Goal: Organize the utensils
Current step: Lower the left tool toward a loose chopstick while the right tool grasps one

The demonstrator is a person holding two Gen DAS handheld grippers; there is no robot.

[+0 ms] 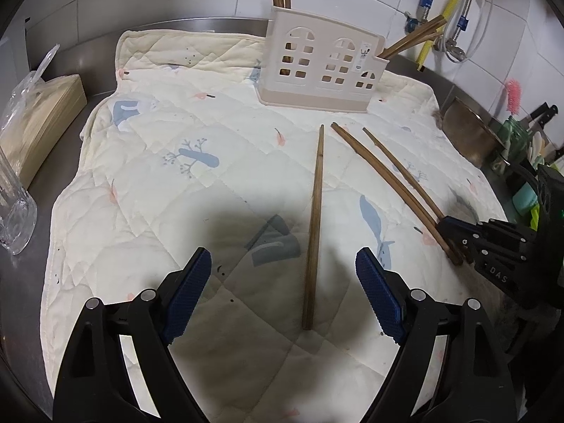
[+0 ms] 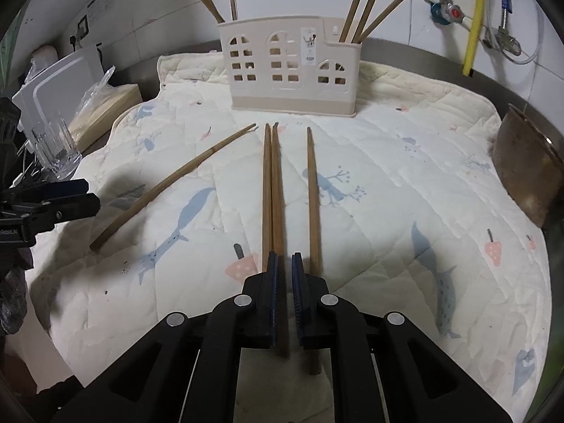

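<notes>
Chopsticks lie loose on a quilted cream mat [image 2: 405, 183] printed with whales and mushrooms, their long axes running from the near edge toward a beige utensil holder [image 2: 292, 67] with house-shaped window cutouts at the back of the mat. In the right wrist view a touching pair of chopsticks [image 2: 272, 190] points straight at the holder, a single chopstick [image 2: 313, 197] lies just beside it on the right, and a fourth chopstick [image 2: 169, 185] lies apart on the left, angled with its far tip toward the holder. More chopsticks stand upright or leaning in the holder's left and right compartments.

The right hand-held gripper [image 2: 284, 264] sits low over the near end of the pair, its jaws narrowly apart with one stick of the pair passing between them. The left hand-held gripper [image 1: 283, 264] hovers with jaws wide apart above the fourth chopstick.

The mat covers a steel desk [image 1: 95, 70] against a white tiled wall [image 2: 141, 10]. A glass tumbler [image 2: 56, 148] stands off the mat's left edge, and a metal bowl [image 2: 525, 169] leans at its right.
</notes>
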